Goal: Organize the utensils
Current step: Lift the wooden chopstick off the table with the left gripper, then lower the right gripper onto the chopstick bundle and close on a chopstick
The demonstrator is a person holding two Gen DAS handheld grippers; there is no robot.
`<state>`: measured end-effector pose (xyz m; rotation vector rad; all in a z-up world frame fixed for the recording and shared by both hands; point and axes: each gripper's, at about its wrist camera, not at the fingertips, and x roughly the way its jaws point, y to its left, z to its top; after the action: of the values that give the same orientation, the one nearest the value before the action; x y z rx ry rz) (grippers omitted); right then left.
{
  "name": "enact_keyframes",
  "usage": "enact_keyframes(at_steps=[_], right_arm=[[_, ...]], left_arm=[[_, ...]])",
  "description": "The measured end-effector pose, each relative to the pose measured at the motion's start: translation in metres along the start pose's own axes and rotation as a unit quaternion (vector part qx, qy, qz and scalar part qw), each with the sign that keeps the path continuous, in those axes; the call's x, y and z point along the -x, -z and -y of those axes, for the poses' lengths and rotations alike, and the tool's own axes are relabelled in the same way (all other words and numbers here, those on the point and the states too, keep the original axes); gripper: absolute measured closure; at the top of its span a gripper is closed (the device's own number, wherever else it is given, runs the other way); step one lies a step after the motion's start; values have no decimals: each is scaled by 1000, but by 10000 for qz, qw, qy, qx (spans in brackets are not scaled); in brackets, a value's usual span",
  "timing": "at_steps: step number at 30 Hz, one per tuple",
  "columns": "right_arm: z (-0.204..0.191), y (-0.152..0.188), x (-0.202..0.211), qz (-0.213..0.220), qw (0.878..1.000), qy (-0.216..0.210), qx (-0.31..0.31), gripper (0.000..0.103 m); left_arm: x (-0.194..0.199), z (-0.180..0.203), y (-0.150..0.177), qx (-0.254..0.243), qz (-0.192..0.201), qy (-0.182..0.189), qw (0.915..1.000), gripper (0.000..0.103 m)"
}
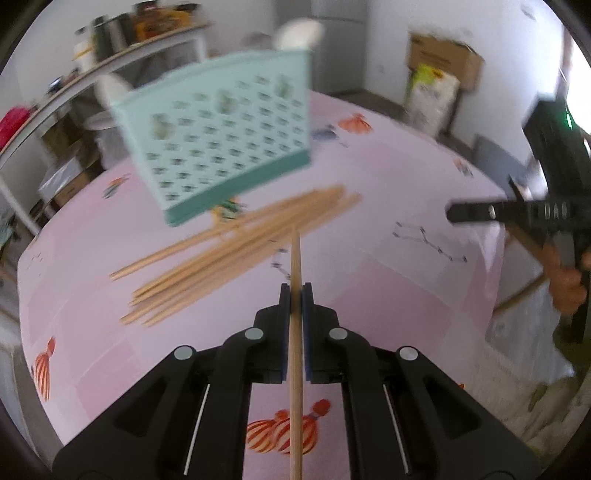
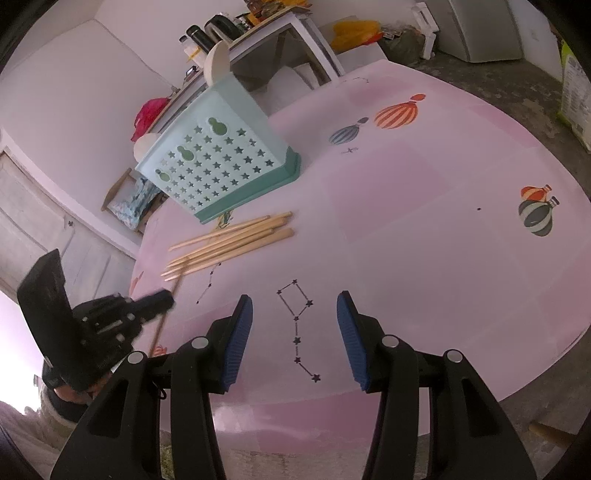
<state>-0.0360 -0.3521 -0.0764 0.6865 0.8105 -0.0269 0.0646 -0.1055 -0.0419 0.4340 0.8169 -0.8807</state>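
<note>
My left gripper point(image 1: 296, 291) is shut on one wooden chopstick point(image 1: 296, 354) that runs along its fingers, held above the pink table point(image 1: 388, 280). Several more chopsticks point(image 1: 229, 243) lie in a loose pile just ahead of it, in front of a mint-green utensil holder point(image 1: 221, 129) with star holes and pale utensils sticking out of its top. In the right wrist view, my right gripper point(image 2: 294, 336) is open and empty over the table, with the chopstick pile point(image 2: 229, 242) and holder point(image 2: 218, 162) ahead to the left. The left gripper point(image 2: 159, 301) shows there at the left, holding its chopstick.
The table point(image 2: 424, 221) has a pink cloth printed with balloons and star lines. A shelf with jars and bottles point(image 2: 236, 29) stands behind the holder. Cardboard boxes and bags point(image 1: 439, 81) stand against the far wall. The right gripper point(image 1: 476, 212) shows at the right.
</note>
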Motion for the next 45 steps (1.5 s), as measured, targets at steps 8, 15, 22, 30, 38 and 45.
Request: enact_keyframes(at_steps=[8,15,22,30,38,45], right_arm=[[-25,-13,-11,-81,9989,-74,446,56],[-70,-43,-39,-193,9868,-116,1607,49],[-113,-63,-100,-635,9489,51,3091,44],[-110,-75,-147,-1231,9369,121,3269,44],[-116,-41,-125,-1483,9326,109,3288,46],[-127,-4,-106,-1425,9271,412,3443,76]], left_arm=[[31,-70,1,1719,661,-137,9828,99],[35,-129,32,3463,959,-184,9330,99],[22,-154,73,4238,880,-573,8996,99],[15,-168,98,4627,880,-749,8789,99],[17,-166,99,4654,931,-789,8766,98],[18,-162,101,4763,953,-786,8705,98]])
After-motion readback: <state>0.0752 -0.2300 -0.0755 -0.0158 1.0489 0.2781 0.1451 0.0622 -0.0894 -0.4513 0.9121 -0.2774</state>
